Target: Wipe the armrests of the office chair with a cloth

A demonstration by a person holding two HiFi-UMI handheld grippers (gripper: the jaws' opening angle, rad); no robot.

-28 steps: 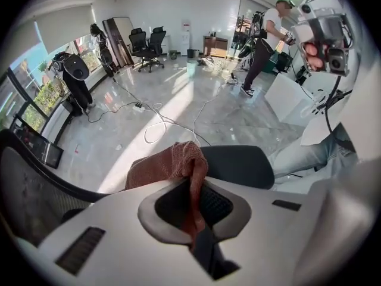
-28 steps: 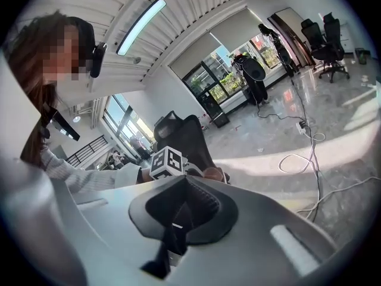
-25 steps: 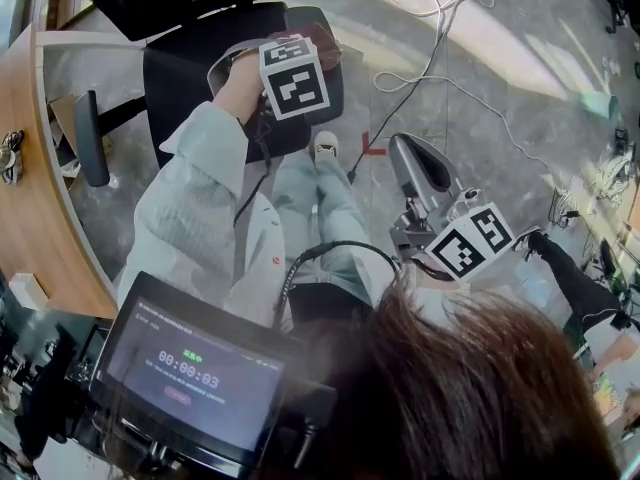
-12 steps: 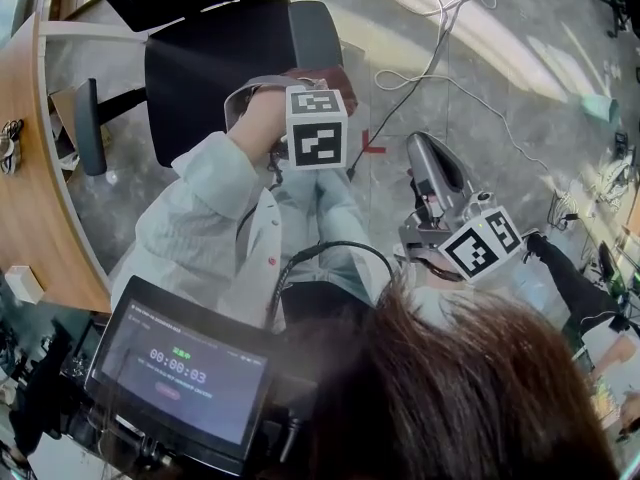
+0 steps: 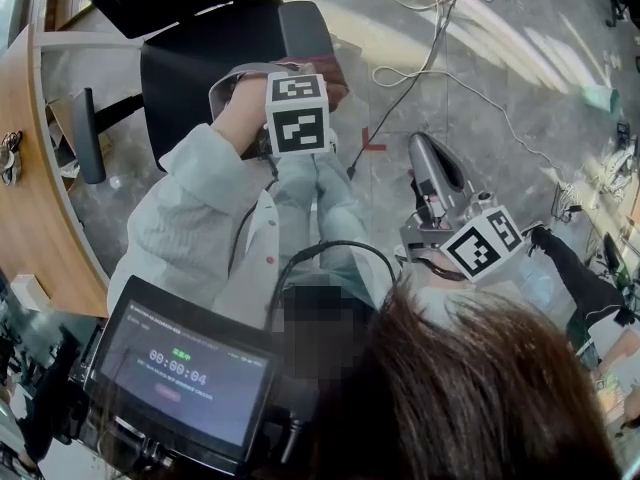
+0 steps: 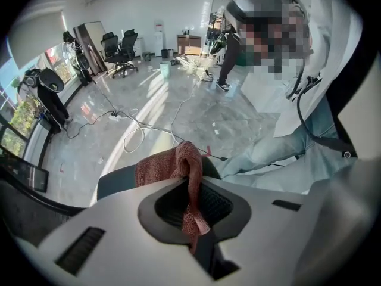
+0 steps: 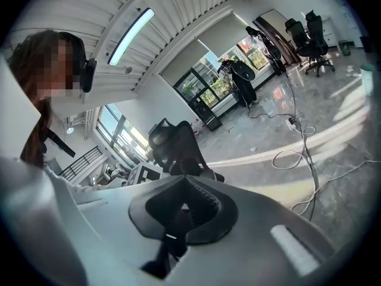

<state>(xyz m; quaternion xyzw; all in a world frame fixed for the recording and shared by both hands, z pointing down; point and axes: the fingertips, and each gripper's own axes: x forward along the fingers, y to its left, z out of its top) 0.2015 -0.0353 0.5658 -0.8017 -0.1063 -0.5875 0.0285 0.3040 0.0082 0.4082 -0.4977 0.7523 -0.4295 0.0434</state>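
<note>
**Q:** Head view?
**A:** The left tool (image 5: 300,80) sits at the near end of the right armrest (image 5: 305,28) of the office chair (image 5: 200,68), with the red cloth (image 5: 335,76) bunched at its tip. The right tool (image 5: 425,158) is well apart to the right, above the floor (image 5: 480,58).

**Q:** Left gripper view?
**A:** The jaws are clenched on the cloth (image 6: 161,168), which drapes over the dark armrest (image 6: 116,182).

**Q:** Right gripper view?
**A:** The right tool (image 7: 178,219) has its jaws pressed together, with nothing between them.
</note>
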